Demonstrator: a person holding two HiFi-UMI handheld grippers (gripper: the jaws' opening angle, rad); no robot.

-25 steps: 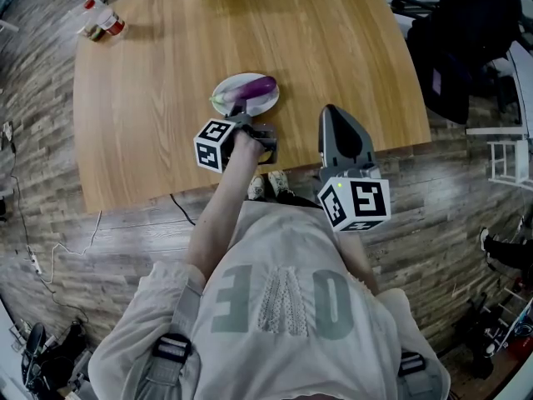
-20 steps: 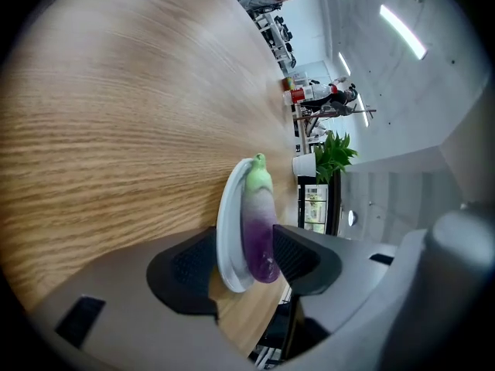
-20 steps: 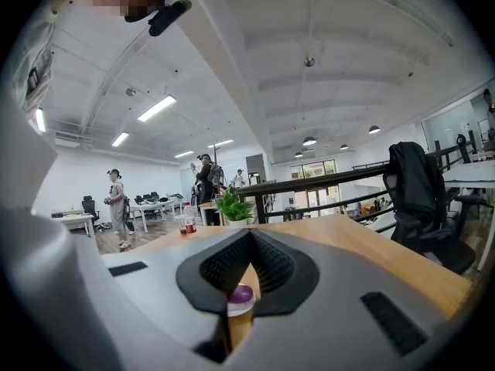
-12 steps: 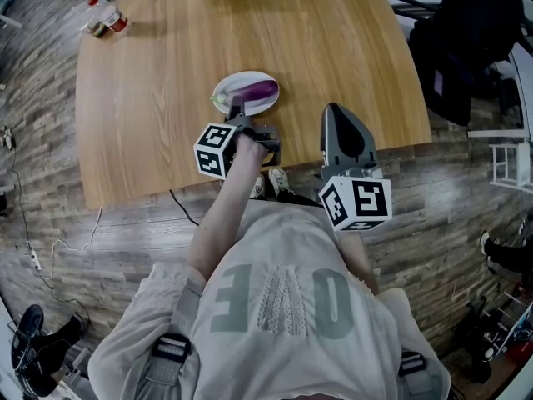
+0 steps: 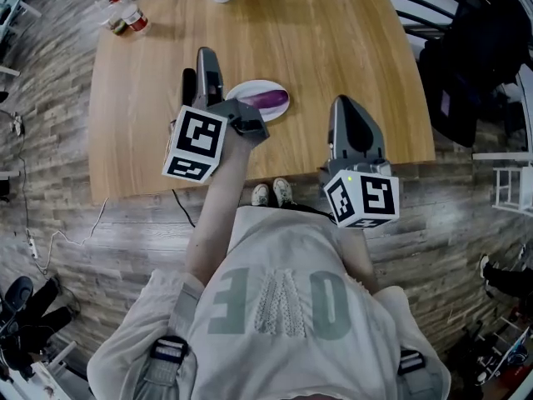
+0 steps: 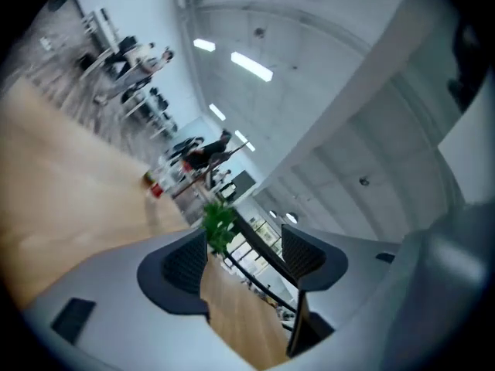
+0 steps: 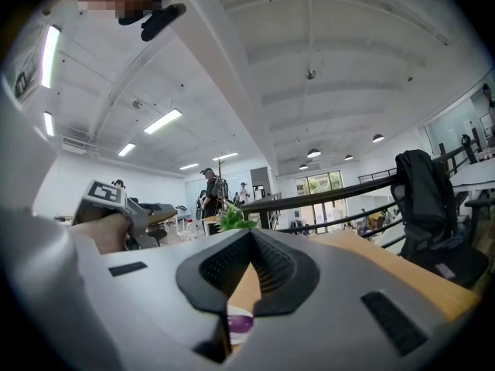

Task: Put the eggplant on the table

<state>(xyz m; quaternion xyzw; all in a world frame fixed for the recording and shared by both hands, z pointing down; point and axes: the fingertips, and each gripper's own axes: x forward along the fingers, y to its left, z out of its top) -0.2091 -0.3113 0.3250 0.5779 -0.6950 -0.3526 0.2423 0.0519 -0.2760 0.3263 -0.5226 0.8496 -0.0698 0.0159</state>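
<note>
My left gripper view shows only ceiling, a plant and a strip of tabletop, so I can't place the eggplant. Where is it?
Observer: The eggplant lies on a white plate near the front edge of the table, not on the bare wood.
Operator: Where is my left gripper relative to it?
Observer: The left gripper is held over the table just left of the plate, clear of the eggplant. Its jaws have just been opening, with nothing between them.
Operator: And the right one?
Observer: The right gripper is to the right of the plate, shut and empty.
</note>
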